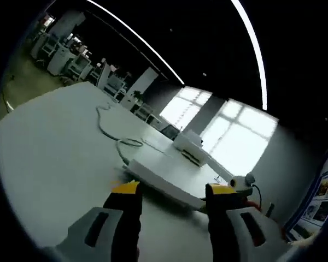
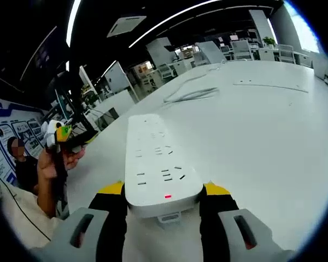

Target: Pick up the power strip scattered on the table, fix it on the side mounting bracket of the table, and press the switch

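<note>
One power strip [image 2: 159, 166] between right hand-held gripper [image 2: 164, 191] jaws.

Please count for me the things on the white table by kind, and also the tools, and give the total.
Power strip, white, held between the jaws of the right tool: 1
Cable, white, lying on the table: 1
Tools, the left tool and the right one: 2
Total: 4
</note>
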